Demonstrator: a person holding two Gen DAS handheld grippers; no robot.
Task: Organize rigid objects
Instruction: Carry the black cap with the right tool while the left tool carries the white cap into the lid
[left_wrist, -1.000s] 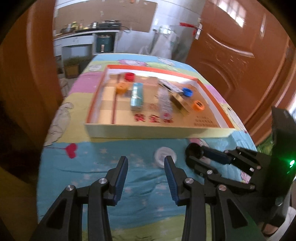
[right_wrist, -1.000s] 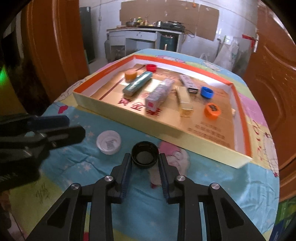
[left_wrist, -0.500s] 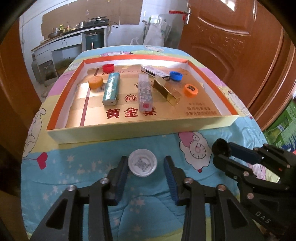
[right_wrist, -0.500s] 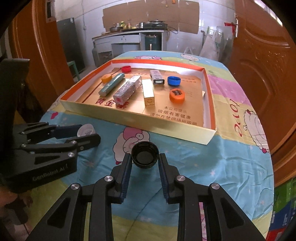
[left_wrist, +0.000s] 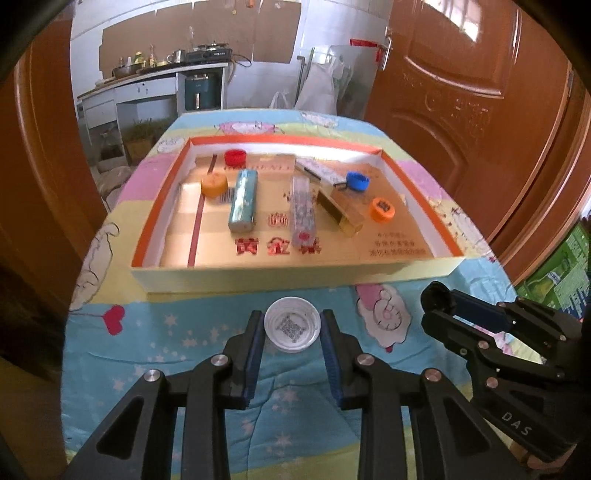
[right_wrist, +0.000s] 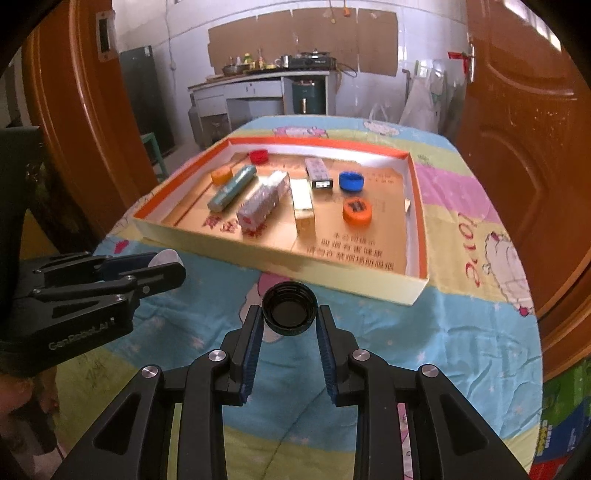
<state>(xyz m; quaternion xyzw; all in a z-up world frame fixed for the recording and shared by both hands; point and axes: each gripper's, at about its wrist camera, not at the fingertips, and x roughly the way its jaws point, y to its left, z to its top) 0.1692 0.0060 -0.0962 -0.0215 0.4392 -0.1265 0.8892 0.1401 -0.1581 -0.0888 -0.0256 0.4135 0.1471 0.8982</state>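
Note:
My left gripper (left_wrist: 291, 328) is shut on a white bottle cap (left_wrist: 291, 324) with a code printed inside, held just in front of the shallow orange-rimmed box (left_wrist: 295, 271). My right gripper (right_wrist: 290, 321) is shut on a black bottle cap (right_wrist: 289, 308), also in front of the box (right_wrist: 280, 260). Each gripper shows in the other's view: the right one (left_wrist: 436, 299) at the right, the left one (right_wrist: 162, 267) at the left. The box holds red (left_wrist: 235, 157), yellow-orange (left_wrist: 214, 184), blue (left_wrist: 357, 181) and orange (left_wrist: 382, 209) caps and several long packs.
The box lies on a table with a cartoon-print cloth (left_wrist: 184, 332). Brown doors (left_wrist: 461, 92) stand to the right and left. A kitchen counter (left_wrist: 155, 88) is behind the table. A green carton (left_wrist: 557, 266) sits beyond the right table edge.
My left gripper has moved forward around the white cap and closed on it. My right gripper keeps the black cap and has swung to face the box more squarely.

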